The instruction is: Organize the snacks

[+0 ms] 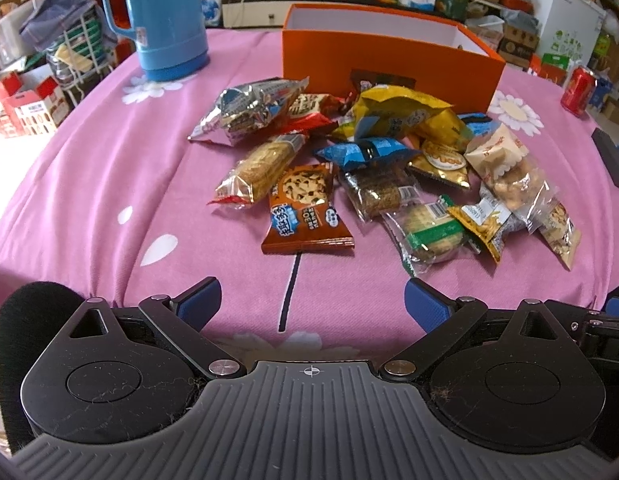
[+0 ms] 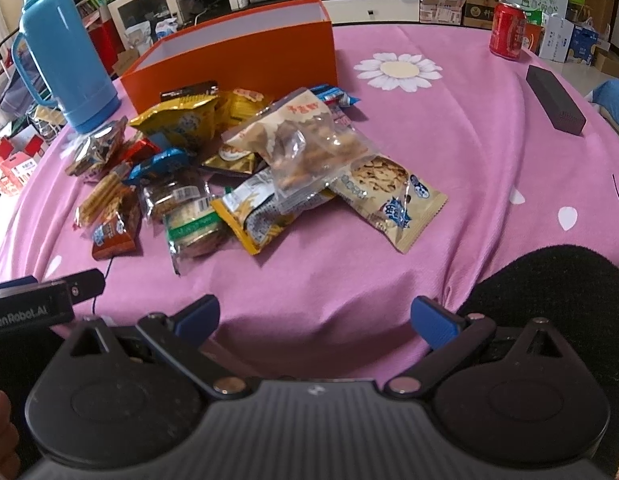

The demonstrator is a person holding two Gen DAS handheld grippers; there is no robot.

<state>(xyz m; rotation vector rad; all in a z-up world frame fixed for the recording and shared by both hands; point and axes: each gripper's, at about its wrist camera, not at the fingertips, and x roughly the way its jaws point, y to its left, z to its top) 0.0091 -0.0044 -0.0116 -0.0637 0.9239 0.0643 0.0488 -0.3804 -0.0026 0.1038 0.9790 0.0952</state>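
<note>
Left wrist view shows the left gripper [image 1: 312, 300] with its blue fingers spread wide and empty, low over the pink tablecloth [image 1: 109, 168]. Snack packets [image 1: 349, 168] lie in a loose pile on the cloth, just before the open orange box [image 1: 389, 64]. Right gripper [image 2: 315, 318] is also spread wide, grasping nothing, near the table edge. A blue thermos [image 1: 169, 20] stands left of the box.

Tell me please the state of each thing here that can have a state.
left gripper: open, holding nothing
right gripper: open, holding nothing
orange box: lid off, upright; inside hidden
snack packets: sealed, piled loose on the cloth
blue flask: upright, capped
red can: upright
</note>
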